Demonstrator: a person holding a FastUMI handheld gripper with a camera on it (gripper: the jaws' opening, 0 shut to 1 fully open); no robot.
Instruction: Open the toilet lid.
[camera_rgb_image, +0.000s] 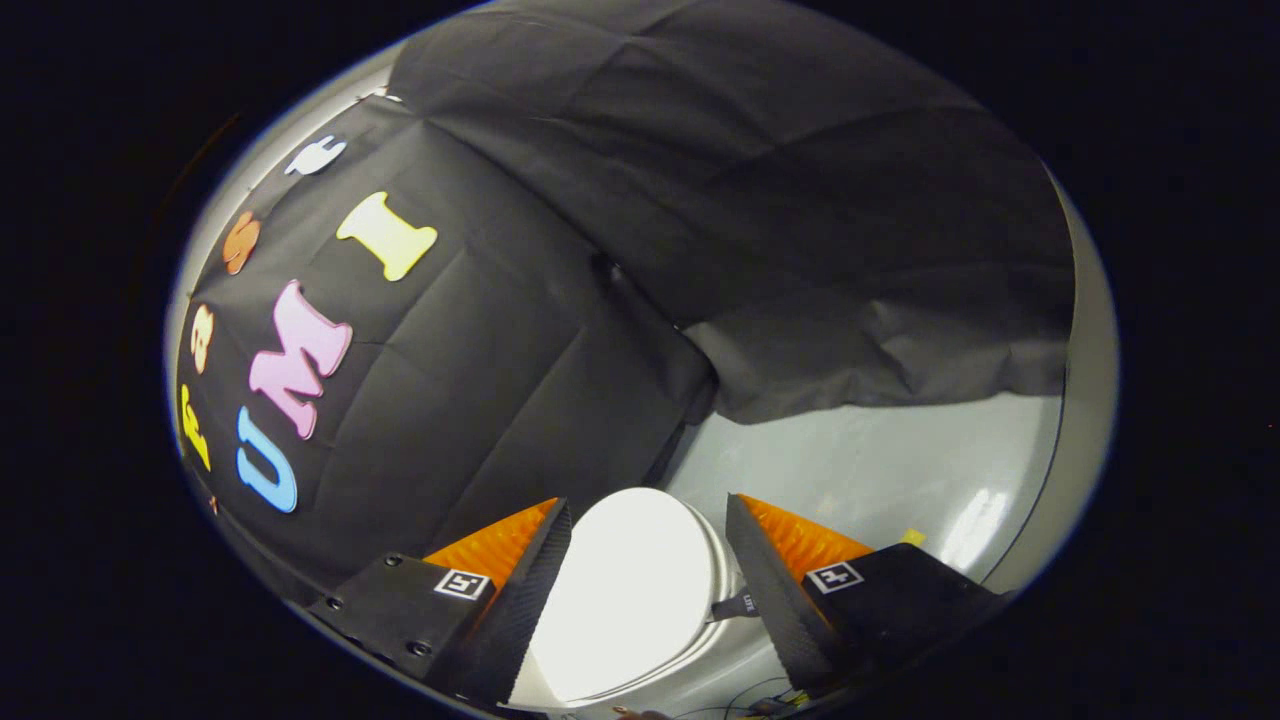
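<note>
Fingers spread wide, holding nothing, framing the smooth white oval plastic toilet lid between and just beyond them. Lid likely rigid, light, slippery; best gripped at its free rim.

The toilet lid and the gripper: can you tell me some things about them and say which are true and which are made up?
1. The toilet lid is white. True.
2. The gripper has its fingers squeezed tight on the lid. False: the fingers are spread open, one on each side of the lid, not pressing it.
3. The floor is grey and shiny. True.
4. The wall cloth behind the toilet is bright red. False: it is black.
5. The lid lies between the two fingers. True.
</note>
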